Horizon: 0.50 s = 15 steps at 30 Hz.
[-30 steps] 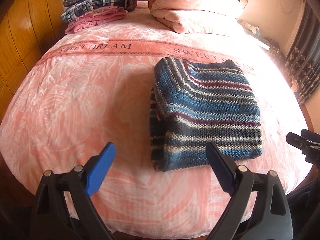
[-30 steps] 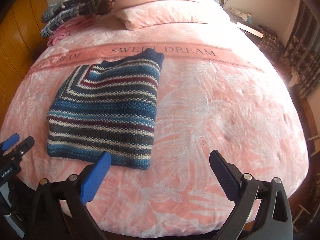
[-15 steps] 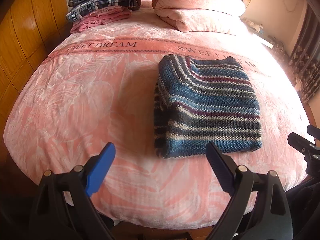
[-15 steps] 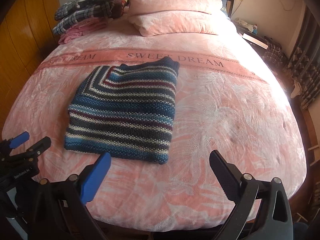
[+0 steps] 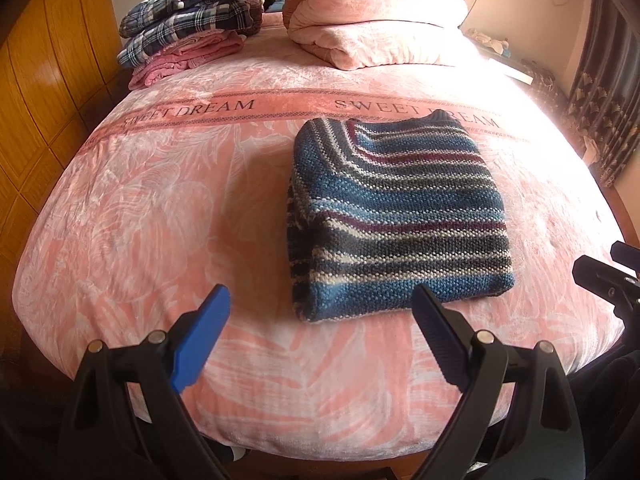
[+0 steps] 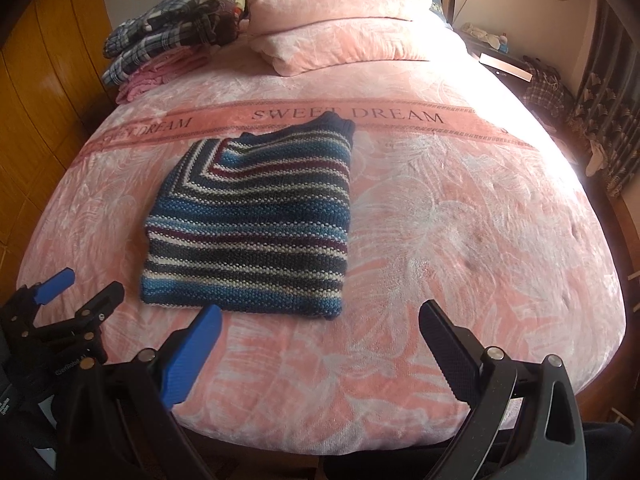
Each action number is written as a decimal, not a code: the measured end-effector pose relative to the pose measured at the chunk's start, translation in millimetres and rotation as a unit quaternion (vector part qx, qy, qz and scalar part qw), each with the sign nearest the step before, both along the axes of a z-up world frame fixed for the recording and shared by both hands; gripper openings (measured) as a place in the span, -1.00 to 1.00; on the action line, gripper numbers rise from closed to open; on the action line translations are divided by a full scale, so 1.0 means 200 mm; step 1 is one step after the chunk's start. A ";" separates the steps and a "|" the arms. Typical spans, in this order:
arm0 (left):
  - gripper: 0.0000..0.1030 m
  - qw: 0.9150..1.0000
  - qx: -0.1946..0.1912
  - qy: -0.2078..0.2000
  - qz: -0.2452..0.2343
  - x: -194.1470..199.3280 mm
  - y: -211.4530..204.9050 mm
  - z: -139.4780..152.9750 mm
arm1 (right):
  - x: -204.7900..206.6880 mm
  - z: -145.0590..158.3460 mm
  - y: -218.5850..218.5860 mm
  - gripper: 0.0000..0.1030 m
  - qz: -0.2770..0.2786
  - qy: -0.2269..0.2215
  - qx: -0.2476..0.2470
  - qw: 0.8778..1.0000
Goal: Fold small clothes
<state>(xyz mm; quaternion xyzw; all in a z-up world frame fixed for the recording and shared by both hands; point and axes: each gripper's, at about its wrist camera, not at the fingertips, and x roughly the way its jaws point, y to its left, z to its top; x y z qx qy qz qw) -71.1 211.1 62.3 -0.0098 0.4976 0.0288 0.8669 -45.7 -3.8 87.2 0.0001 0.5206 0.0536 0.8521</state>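
Note:
A blue, grey and white striped knit sweater (image 5: pixel 400 216) (image 6: pixel 256 220) lies folded into a flat rectangle on the pink bed cover (image 5: pixel 160 200) (image 6: pixel 460 220). My left gripper (image 5: pixel 322 310) is open, held off the near edge of the bed, with nothing between its fingers; it shows at the lower left of the right wrist view as well (image 6: pixel 86 286). My right gripper (image 6: pixel 320 322) is open too, just short of the sweater's near edge; its tip shows at the right edge of the left wrist view (image 5: pixel 600 272).
A stack of folded plaid and pink clothes (image 5: pixel 188 28) (image 6: pixel 160 52) sits at the far left of the bed. Pink pillows (image 5: pixel 376 20) (image 6: pixel 340 32) lie at the head. A wooden wall (image 5: pixel 36 100) runs along the left, curtains (image 5: pixel 608 92) hang at right.
Both grippers have pulled back from the bed, so the sweater looks farther away and more of the bed's near edge shows. The sweater has not moved.

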 end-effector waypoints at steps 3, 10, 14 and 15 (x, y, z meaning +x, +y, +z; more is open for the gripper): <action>0.77 1.000 -0.003 0.009 0.003 0.02 0.01 -0.02 | -0.01 -0.02 -0.02 0.93 -0.010 0.008 0.003 1.000; 0.77 1.000 -0.005 0.022 0.010 0.03 0.01 -0.06 | -0.01 -0.06 -0.07 0.92 -0.026 0.020 0.002 0.999; 0.77 1.000 -0.003 0.026 0.005 0.03 0.00 -0.07 | 0.00 -0.07 -0.07 0.87 -0.022 0.023 0.008 0.999; 0.77 1.000 -0.002 0.027 0.003 0.03 -0.01 -0.08 | 0.00 -0.07 -0.06 0.86 -0.021 0.021 0.002 1.000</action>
